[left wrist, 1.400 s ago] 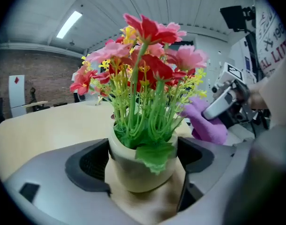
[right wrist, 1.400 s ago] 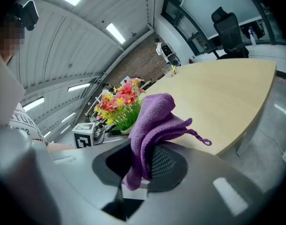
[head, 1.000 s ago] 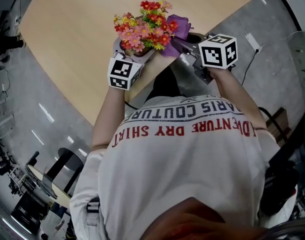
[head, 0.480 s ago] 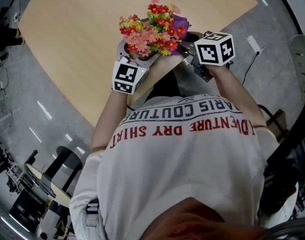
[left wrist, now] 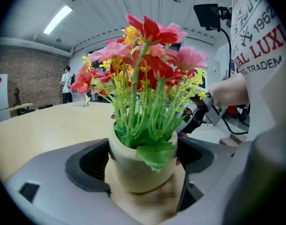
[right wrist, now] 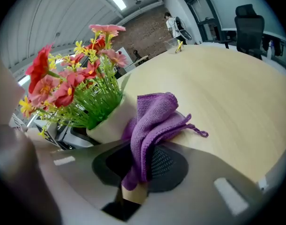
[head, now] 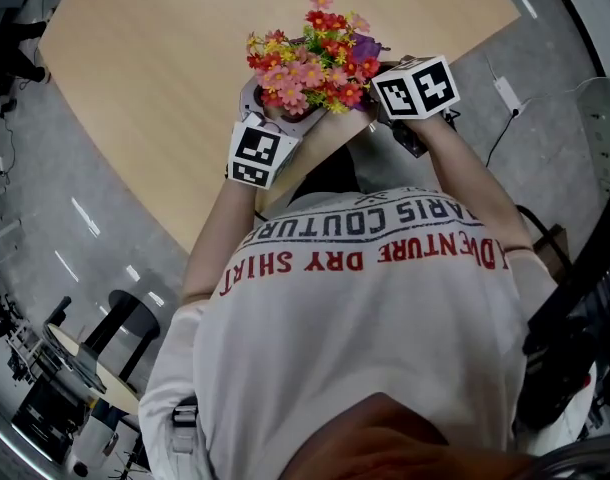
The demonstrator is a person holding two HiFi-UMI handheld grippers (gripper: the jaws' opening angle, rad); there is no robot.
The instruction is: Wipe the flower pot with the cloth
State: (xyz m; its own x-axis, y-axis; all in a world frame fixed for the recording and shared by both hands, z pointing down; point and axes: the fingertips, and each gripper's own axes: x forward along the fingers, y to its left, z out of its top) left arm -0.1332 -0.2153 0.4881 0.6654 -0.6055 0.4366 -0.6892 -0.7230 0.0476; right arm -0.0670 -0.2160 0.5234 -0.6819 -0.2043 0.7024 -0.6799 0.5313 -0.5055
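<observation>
A cream flower pot (left wrist: 138, 168) of red, pink and yellow artificial flowers (head: 315, 53) stands near the front edge of the light wooden table (head: 165, 68). My left gripper (left wrist: 142, 162) is shut on the pot, one dark pad (left wrist: 89, 165) against each side. My right gripper (right wrist: 143, 165) is shut on a purple cloth (right wrist: 154, 121), which bunches up out of the jaws and lies against the pot's side (right wrist: 112, 125). In the head view the flowers hide the pot, and only a scrap of cloth (head: 365, 48) shows beside the right gripper's marker cube (head: 415, 86).
The table's front edge (head: 315, 153) runs just under both grippers, with grey floor beyond it. A cable and power strip (head: 505, 93) lie on the floor at the right. Office chairs (right wrist: 248, 20) stand past the far side of the table.
My right gripper has dropped and swung left with the cloth, closer against the pot, so the flowers now cover most of the cloth. The left gripper has kept its hold.
</observation>
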